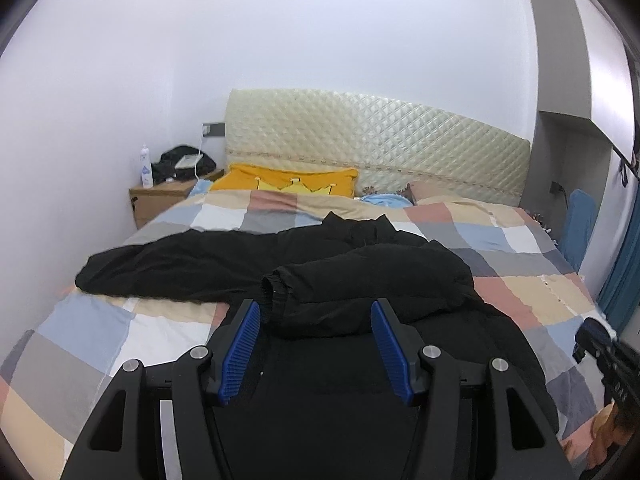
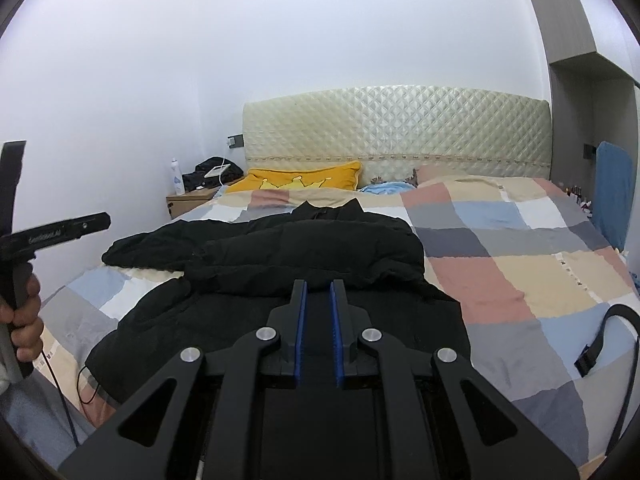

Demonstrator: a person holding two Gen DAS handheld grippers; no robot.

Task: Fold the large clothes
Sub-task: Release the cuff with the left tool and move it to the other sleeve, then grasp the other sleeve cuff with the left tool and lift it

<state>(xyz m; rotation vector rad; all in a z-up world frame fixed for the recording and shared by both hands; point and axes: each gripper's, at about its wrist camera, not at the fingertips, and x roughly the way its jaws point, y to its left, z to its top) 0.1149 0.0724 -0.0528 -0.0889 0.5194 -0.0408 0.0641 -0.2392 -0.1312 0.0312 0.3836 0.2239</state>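
Observation:
A large black jacket (image 1: 360, 276) lies spread on the checked bedcover (image 1: 520, 292). One sleeve is folded across its body, with the cuff (image 1: 272, 288) pointing left, and the other sleeve (image 1: 140, 268) stretches out to the left. My left gripper (image 1: 316, 308) hovers open just above the folded sleeve, and its blue pads (image 1: 240, 352) touch nothing. My right gripper (image 2: 319, 286) is shut over the jacket (image 2: 320, 248) near its lower middle, and I see no cloth pinched in it. A hand (image 2: 24, 320) holds the left gripper (image 2: 56, 232) at the left edge of the right wrist view.
A yellow pillow (image 1: 288, 180) and a quilted headboard (image 1: 380, 144) stand at the far end. A wooden nightstand (image 1: 160, 196) at the back left bears a bottle and a black bag. A black strap (image 2: 600, 344) lies on the bed's right side. A thin cable (image 2: 60, 392) hangs at the left.

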